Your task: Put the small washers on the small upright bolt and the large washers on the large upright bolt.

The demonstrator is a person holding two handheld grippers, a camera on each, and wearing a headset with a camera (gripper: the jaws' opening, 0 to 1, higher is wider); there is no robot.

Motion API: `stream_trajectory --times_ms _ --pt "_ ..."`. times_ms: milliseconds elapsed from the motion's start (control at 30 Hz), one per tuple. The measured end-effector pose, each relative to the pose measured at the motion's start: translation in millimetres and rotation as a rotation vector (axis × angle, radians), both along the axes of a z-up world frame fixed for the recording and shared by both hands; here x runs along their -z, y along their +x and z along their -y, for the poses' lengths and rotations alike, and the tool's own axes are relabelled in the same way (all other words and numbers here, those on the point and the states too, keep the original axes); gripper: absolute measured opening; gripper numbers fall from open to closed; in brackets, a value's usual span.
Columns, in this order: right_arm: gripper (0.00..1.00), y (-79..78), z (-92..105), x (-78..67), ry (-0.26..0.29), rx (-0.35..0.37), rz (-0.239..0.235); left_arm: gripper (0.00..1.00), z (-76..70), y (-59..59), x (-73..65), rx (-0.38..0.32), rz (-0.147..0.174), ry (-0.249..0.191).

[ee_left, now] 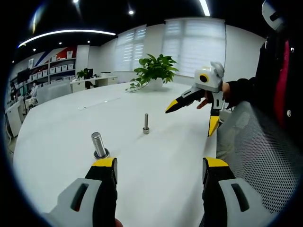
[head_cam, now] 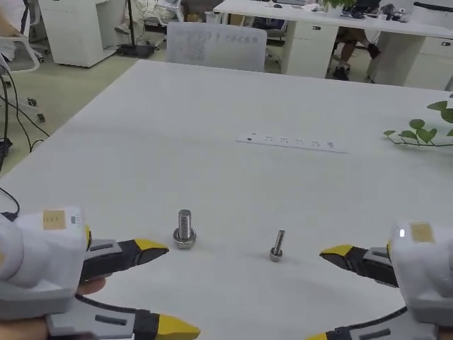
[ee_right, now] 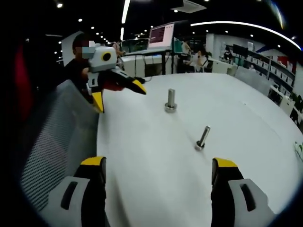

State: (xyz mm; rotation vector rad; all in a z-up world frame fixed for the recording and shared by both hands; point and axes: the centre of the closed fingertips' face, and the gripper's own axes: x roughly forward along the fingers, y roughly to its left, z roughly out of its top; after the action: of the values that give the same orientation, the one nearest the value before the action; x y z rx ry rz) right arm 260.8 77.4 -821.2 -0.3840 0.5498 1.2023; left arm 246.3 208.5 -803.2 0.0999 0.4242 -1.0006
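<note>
The large upright bolt and the small upright bolt are stood on the white tabletop, near its front edge and apart from each other, each with its long axis vertical and its threaded shank pointing up. The large bolt is seen as thick, bright and coarsely threaded. The small bolt is slimmer and shorter. A wider collar is seen at the foot of each; whether it is the bolt head alone or washers already stacked cannot be told.

The large bolt is placed just ahead of the left hand-held gripper, close beside its inner jaw tip, so that hand is judged the nearer to it. In the left gripper view the large bolt stands directly beyond the left jaw of the left hand-held gripper. The small bolt is set further off, toward the right hand-held gripper.

The small bolt lies between the 2 grippers, closer to the right hand-held gripper. In the right gripper view, the small bolt is found ahead and toward the right jaw.

Both grippers are held with jaws spread wide and nothing between them.

A power strip is let into the tabletop further back, and a plant is seen at the right edge.
</note>
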Motion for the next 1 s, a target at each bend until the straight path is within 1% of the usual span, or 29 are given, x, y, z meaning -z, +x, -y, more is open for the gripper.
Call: stream_trajectory --times_ms 67,100,133,167,200,233,300,567,767,1000 --pt "0.91 -2.7 -2.9 -2.0 0.028 -0.022 0.013 0.73 0.2 -0.4 1.3 0.0 -0.003 -0.003" --pt "0.9 -3.9 -5.3 -4.4 0.046 -0.032 0.029 0.73 0.1 -0.9 2.3 -0.001 -0.006 -0.004" --pt "0.9 -4.5 -6.2 -5.2 0.051 -0.035 0.033 0.73 -0.1 -1.1 3.0 -0.002 -0.007 -0.005" --pt "0.9 -5.2 -6.9 -5.6 0.054 -0.037 0.027 0.73 -0.3 -1.4 3.6 -0.002 -0.009 -0.007" --pt "0.9 -4.7 -9.1 -7.9 0.075 -0.037 0.024 0.73 -0.6 -1.9 4.6 -0.003 -0.012 -0.007" --pt "0.9 -4.0 -9.7 -8.6 0.084 -0.035 0.023 0.73 -0.8 -2.2 5.3 -0.004 -0.013 -0.007" --pt "0.9 -2.9 -9.8 -8.1 0.096 -0.029 0.01 0.73 -1.0 -3.1 6.4 -0.005 -0.017 -0.007" --pt "0.9 -3.1 -9.2 -4.8 0.096 -0.017 -0.003 0.74 -5.5 -4.5 11.9 -0.012 -0.029 0.001" --pt "0.9 -0.2 -7.7 -4.9 0.103 0.001 -0.008 0.74 -5.2 -7.1 14.1 -0.012 -0.037 -0.003" --pt "0.9 -0.7 -7.9 -4.1 0.102 0.005 -0.016 0.74 -4.9 -8.1 14.4 -0.012 -0.041 -0.008"
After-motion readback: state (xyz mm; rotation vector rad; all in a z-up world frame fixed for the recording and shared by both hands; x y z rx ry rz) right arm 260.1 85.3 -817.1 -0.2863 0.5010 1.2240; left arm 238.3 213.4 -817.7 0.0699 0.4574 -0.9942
